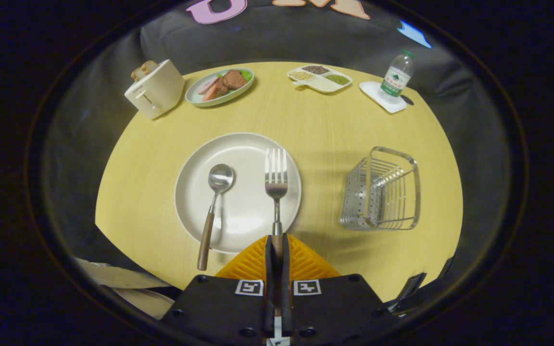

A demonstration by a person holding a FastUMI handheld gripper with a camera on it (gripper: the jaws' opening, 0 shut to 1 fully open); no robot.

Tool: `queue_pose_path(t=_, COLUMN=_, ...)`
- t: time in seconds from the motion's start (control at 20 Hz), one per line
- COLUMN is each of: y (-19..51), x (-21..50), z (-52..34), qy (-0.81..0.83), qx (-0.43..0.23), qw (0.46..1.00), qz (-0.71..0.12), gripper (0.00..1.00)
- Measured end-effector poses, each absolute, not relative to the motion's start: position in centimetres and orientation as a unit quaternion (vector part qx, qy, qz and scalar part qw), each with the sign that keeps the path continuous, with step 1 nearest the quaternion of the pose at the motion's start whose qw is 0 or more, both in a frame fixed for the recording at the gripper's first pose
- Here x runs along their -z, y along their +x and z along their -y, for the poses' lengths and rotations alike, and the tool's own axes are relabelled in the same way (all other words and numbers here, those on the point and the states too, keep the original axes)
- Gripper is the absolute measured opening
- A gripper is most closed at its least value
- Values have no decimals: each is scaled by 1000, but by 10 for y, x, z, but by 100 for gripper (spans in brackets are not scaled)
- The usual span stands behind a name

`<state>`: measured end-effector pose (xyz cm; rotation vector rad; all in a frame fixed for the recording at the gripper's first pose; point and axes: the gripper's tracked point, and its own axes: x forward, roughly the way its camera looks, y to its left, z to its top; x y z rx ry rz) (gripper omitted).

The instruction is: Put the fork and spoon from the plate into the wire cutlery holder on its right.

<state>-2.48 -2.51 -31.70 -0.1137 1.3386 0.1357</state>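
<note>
A white round plate [248, 149] lies mid-table ahead of my gripper. On its left half rests a spoon [213, 207] with a brown wooden handle that overhangs the near rim. The fork [276, 179] points away from me over the plate's right half, tines far. Its wooden handle runs back between my two fingers, and my gripper [277, 242] is shut on that handle near the plate's near rim. The wire cutlery holder [383, 192] stands to the right of the plate, apart from it, with its mouth facing up.
Along the table's far side stand a cream toaster [154, 89], an oval plate of food [219, 86], a divided dish of grains [319, 78] and a water bottle [395, 78] on a small white tray. Bare yellow tabletop [325, 139] lies between plate and holder.
</note>
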Motion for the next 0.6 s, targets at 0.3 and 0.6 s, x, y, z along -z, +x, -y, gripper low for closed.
queue_pose_path(t=0.3, y=-19, x=284, z=75, qy=-59, qx=-35, qw=784, qz=-616, gripper=9)
queue_pose_path(t=0.6, y=-20, x=277, z=118, qy=-78, qx=-7, qw=770, qz=-634, gripper=9)
